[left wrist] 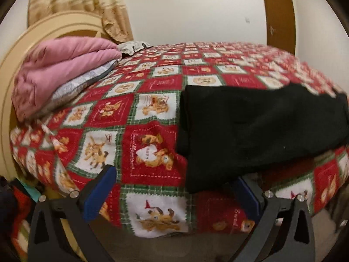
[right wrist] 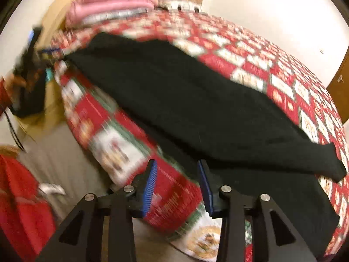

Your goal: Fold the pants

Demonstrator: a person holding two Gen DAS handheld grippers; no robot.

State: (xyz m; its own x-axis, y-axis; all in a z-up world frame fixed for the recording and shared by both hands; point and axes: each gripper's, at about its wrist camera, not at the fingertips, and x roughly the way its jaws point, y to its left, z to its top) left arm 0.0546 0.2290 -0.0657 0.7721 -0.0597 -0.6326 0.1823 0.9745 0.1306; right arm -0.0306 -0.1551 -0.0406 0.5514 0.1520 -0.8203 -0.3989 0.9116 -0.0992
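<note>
Black pants [left wrist: 257,128] lie folded lengthwise on a bed with a red, white and green patchwork cover [left wrist: 139,118]; one end hangs over the near edge. My left gripper [left wrist: 174,187] is open and empty, low at the bed's near edge, its right finger just under the pants' hanging end. In the right wrist view the pants [right wrist: 196,100] stretch diagonally across the bed [right wrist: 283,69]. My right gripper [right wrist: 177,185] is open and empty at the bed's edge, its right finger beside the pants' near edge. That view is motion-blurred.
A folded pink blanket [left wrist: 61,69] on a grey pillow sits at the head of the bed by the cream headboard [left wrist: 13,69]. A brown door [left wrist: 279,15] stands behind the bed. Red cloth [right wrist: 19,196] lies on the floor at left.
</note>
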